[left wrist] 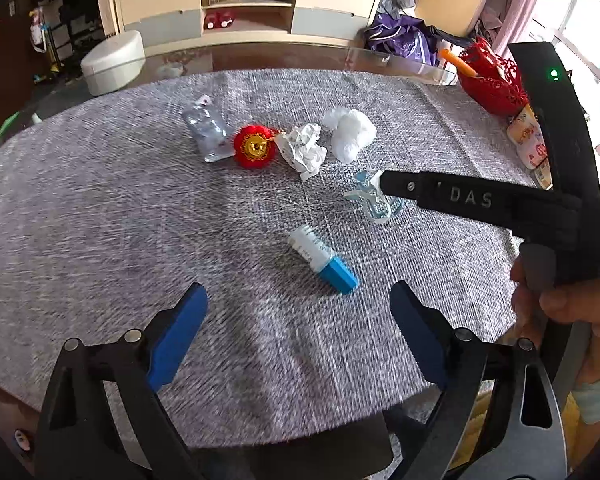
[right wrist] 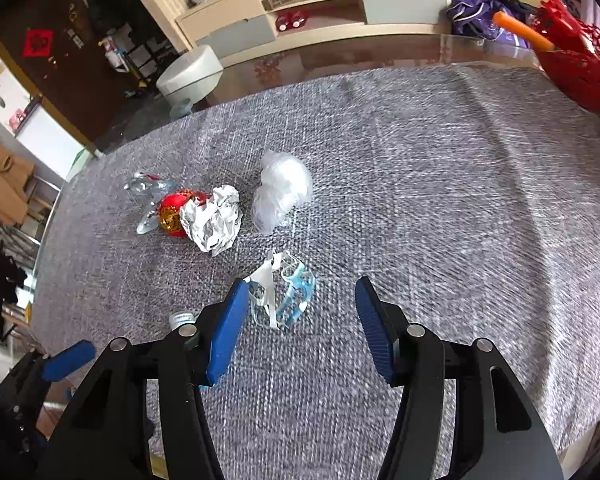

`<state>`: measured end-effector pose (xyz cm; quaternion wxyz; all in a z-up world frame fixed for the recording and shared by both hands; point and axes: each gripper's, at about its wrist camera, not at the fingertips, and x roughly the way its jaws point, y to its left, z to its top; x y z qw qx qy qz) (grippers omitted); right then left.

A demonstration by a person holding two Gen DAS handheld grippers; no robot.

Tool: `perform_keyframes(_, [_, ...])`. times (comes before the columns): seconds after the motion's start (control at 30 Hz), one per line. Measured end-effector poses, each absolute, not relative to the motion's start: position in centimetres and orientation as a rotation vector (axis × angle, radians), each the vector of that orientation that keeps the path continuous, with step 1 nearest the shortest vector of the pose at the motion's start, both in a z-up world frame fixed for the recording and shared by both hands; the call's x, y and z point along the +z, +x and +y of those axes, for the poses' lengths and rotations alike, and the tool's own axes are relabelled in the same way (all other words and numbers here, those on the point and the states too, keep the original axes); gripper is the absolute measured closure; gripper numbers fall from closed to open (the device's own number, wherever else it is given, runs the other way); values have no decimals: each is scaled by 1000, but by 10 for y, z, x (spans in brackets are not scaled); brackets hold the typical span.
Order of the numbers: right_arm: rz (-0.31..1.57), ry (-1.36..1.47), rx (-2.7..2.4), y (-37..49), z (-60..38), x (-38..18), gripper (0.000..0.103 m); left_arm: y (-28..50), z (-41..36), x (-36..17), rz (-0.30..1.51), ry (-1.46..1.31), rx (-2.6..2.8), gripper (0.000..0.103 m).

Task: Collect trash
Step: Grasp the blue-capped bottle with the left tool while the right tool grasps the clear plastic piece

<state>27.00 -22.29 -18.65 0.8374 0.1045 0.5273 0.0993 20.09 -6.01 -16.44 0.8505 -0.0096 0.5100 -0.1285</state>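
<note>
On the grey cloth (left wrist: 100,208) lie a small white bottle with a blue cap (left wrist: 324,260), a crumpled clear-blue plastic wrapper (left wrist: 374,200) (right wrist: 286,296), a ball of white paper (left wrist: 304,150) (right wrist: 214,218), a white plastic wad (left wrist: 350,132) (right wrist: 282,196), a red lantern ornament (left wrist: 255,146) (right wrist: 172,212) and a silvery pack (left wrist: 208,128) (right wrist: 148,196). My left gripper (left wrist: 298,292) is open, just short of the bottle. My right gripper (right wrist: 302,284) is open over the wrapper, which lies between its blue pads, untouched. Only the bottle's white end (right wrist: 182,317) shows in the right wrist view.
A red basket (left wrist: 492,80) (right wrist: 580,68) with an orange stick stands at the table's far right, a printed carton (left wrist: 528,140) beside it. A hand (left wrist: 572,300) holds the right gripper. A white round stool (left wrist: 112,60) and a cabinet (left wrist: 248,8) stand beyond the table.
</note>
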Motion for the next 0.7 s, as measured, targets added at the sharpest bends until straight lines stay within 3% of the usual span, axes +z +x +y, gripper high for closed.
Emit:
perform_keyframes(0.17, [1135,206,206,275,-221,-195,47,217,-67,-179,1098,-35,-276,18])
perform_keyframes(0.23, [1133,190,212,276,-218,-197,59,221,-69,-185,1106,-35,-279,21])
perform_keyframes(0.27, [1130,185,213,276,-219,-197,70,223,-70,-188,1108,-33,-279,24])
perform_keyframes(0.33, [1125,169,217,276,-218,-199,83,226,-72,-195,1117,-32,-284,35])
perform_keyframes(0.53, [1113,166,221,276,-218,-198,90,228,-75,-200,1087,-12,-301,48])
perform_keyframes(0.7, [1100,169,226,267,-220,-195,91,228,-66,-199,1078,-20,-280,85])
